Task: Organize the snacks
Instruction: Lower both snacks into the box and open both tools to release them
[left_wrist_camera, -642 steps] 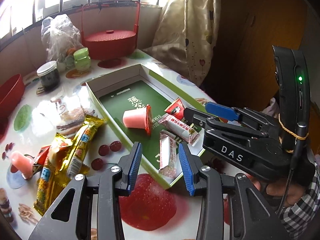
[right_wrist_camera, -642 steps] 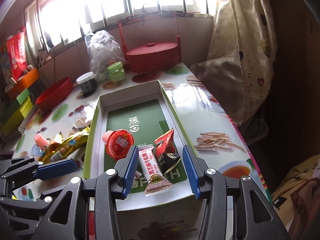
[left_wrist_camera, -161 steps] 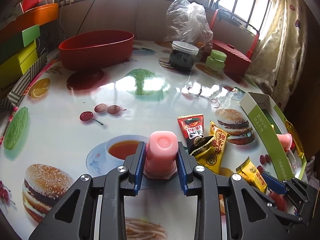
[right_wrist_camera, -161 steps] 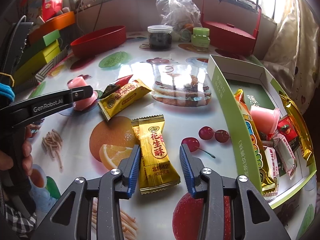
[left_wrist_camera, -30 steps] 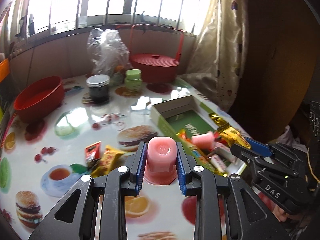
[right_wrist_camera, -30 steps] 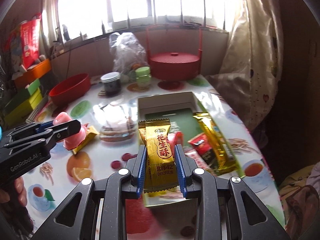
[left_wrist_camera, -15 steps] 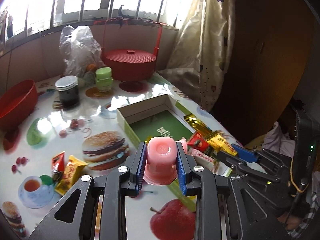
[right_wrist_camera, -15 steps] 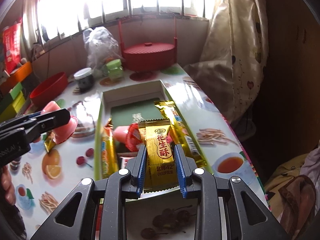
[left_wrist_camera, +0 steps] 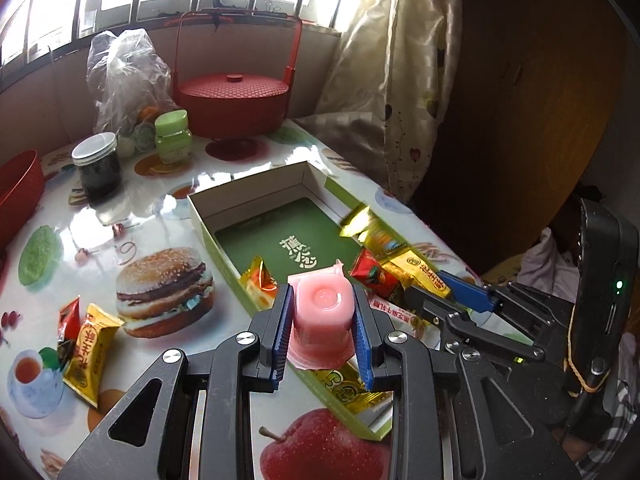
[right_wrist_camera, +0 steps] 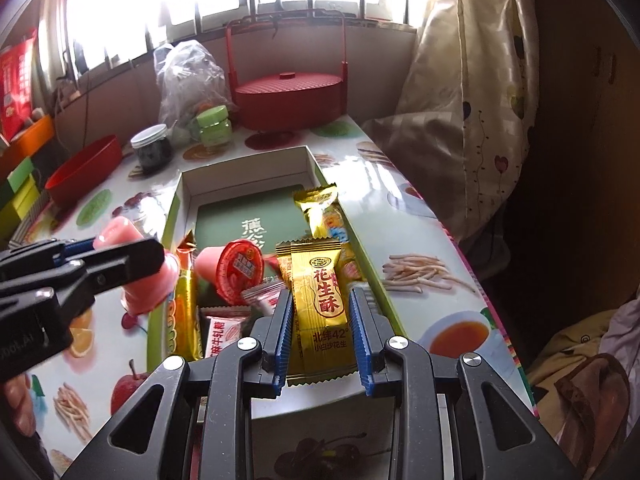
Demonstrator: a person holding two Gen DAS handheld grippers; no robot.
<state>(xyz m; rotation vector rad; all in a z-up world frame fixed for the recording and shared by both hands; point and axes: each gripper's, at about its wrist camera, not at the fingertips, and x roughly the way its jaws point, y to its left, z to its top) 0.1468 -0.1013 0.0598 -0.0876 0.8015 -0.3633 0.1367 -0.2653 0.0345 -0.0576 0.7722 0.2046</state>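
Observation:
My left gripper [left_wrist_camera: 322, 334] is shut on a pink jelly cup [left_wrist_camera: 320, 322] and holds it above the near left wall of the green snack box [left_wrist_camera: 208, 216]. In the right wrist view the cup [right_wrist_camera: 150, 280] hangs at the box's left wall [right_wrist_camera: 170, 216]. My right gripper [right_wrist_camera: 321, 334] is shut on a gold peanut-candy packet [right_wrist_camera: 320, 300], held over the box's near right part. It also shows in the left wrist view [left_wrist_camera: 460, 300]. The box holds another jelly cup [right_wrist_camera: 234, 266], gold bars [right_wrist_camera: 322, 210] and small red and white packets.
Two loose packets [left_wrist_camera: 86, 344] lie on the fruit-print table to the left of the box. At the back stand a red lidded basket [left_wrist_camera: 232, 104], a dark jar [left_wrist_camera: 98, 168], a green jar [left_wrist_camera: 172, 138], a plastic bag [left_wrist_camera: 124, 76] and a red bowl [right_wrist_camera: 86, 170]. A curtain [left_wrist_camera: 380, 80] hangs right.
Both grippers have moved closer over the box with their loads still held. The jelly cup is now above the box's left wall, and the gold packet is lower over the box.

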